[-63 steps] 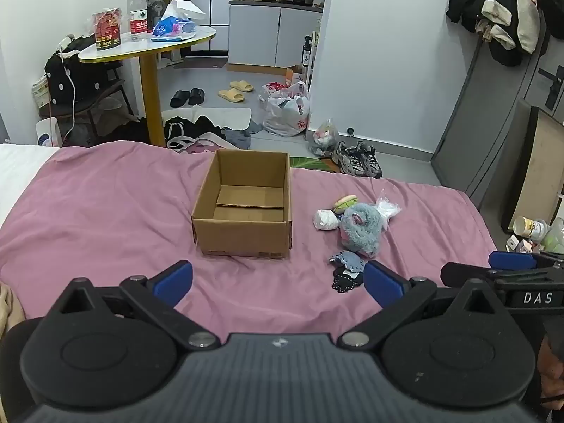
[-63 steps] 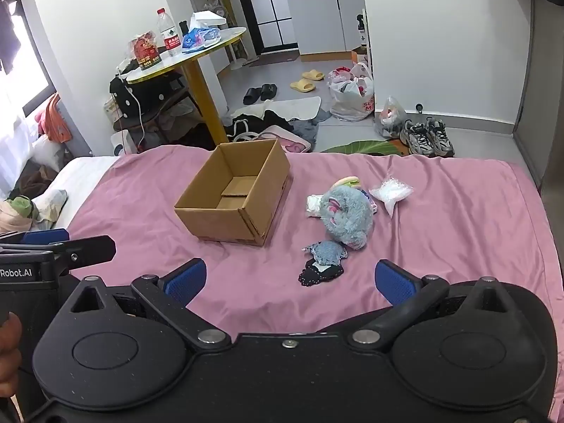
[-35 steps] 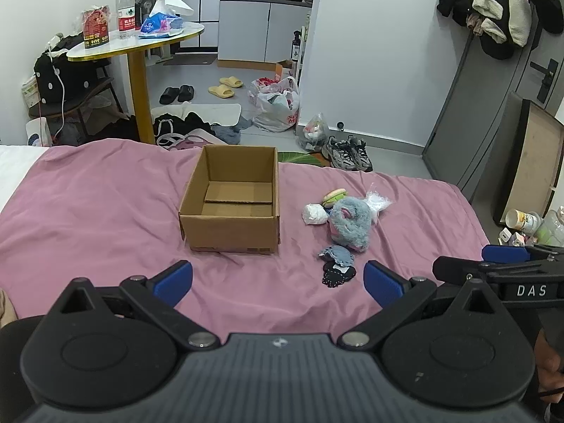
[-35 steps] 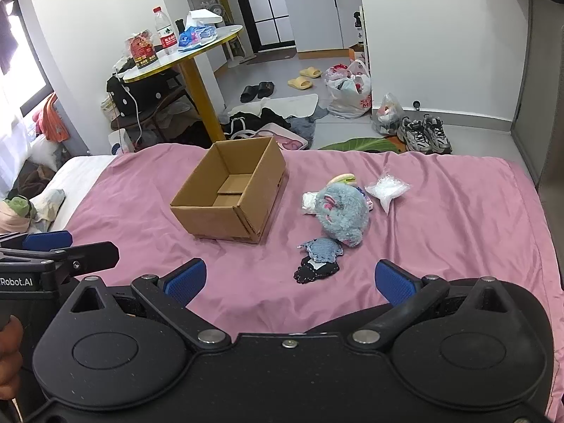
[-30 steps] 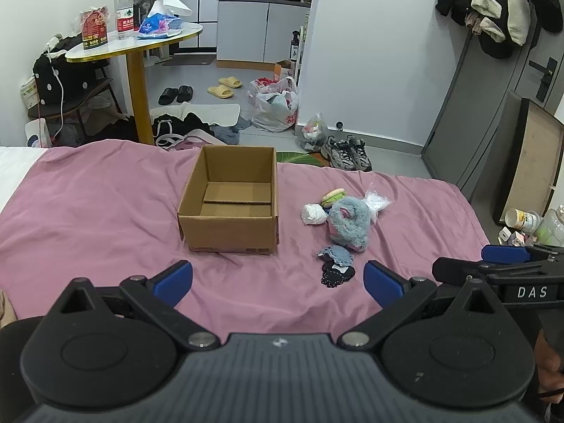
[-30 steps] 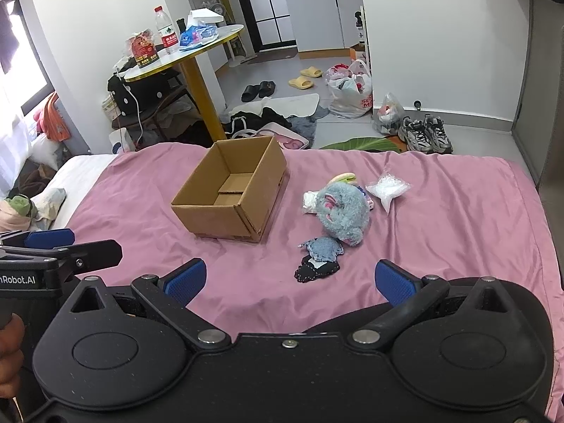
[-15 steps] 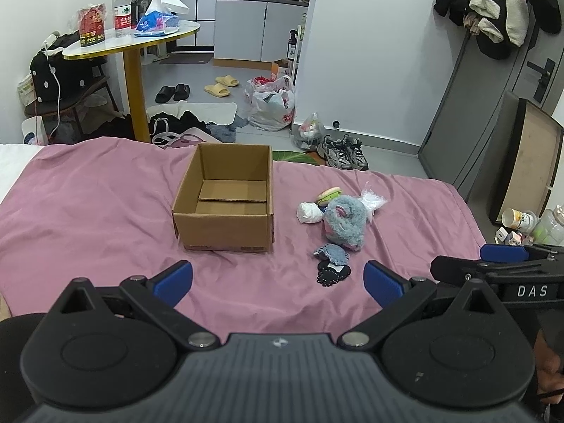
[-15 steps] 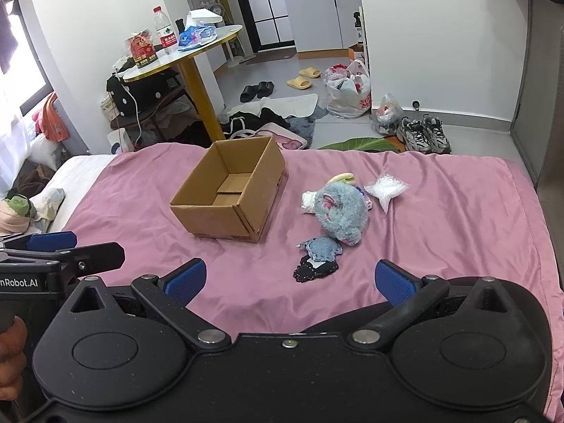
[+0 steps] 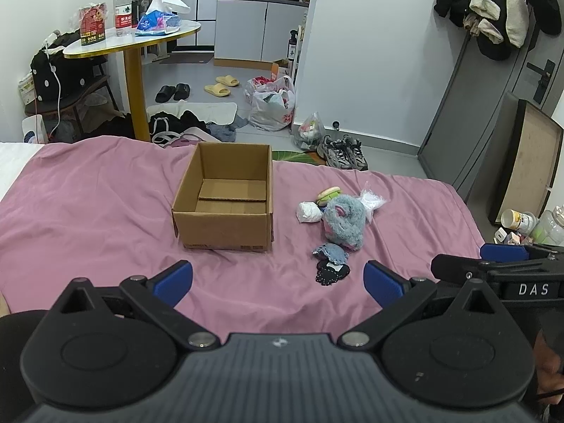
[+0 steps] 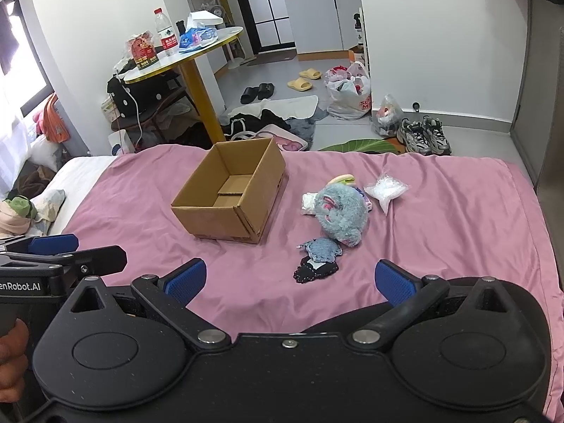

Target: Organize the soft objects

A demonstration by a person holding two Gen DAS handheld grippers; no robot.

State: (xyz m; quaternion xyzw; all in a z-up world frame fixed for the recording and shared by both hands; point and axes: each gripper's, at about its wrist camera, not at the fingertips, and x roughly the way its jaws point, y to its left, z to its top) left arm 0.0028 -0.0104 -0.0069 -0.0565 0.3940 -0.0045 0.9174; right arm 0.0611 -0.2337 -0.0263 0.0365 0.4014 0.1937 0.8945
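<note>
An open cardboard box (image 9: 225, 211) (image 10: 229, 194) with nothing inside stands on the pink bedspread (image 9: 88, 204) (image 10: 458, 232). To its right lie a fluffy grey-blue plush (image 9: 343, 220) (image 10: 340, 211), a white wad (image 9: 309, 212), a burger-like toy (image 9: 328, 194), a clear bag of white stuff (image 10: 386, 190), a blue knitted piece (image 9: 331, 252) (image 10: 322, 248) and a black knitted piece (image 9: 331, 273) (image 10: 315, 269). My left gripper (image 9: 278, 278) and right gripper (image 10: 289, 282) hover open over the near edge of the bed, well short of the toys. Both hold nothing.
Beyond the bed's far edge stand a round yellow-legged table (image 9: 134, 53) with a bottle and tissues, shoes (image 9: 342, 151), bags (image 9: 271, 102) and clothes on the floor. A door with hung coats (image 9: 500, 10) is at the right. A pillow and clothes (image 10: 24, 211) lie left.
The left wrist view has drawn back and drifted slightly, so the box and toys sit a bit further left. Both grippers stay open; nothing on the bed moved.
</note>
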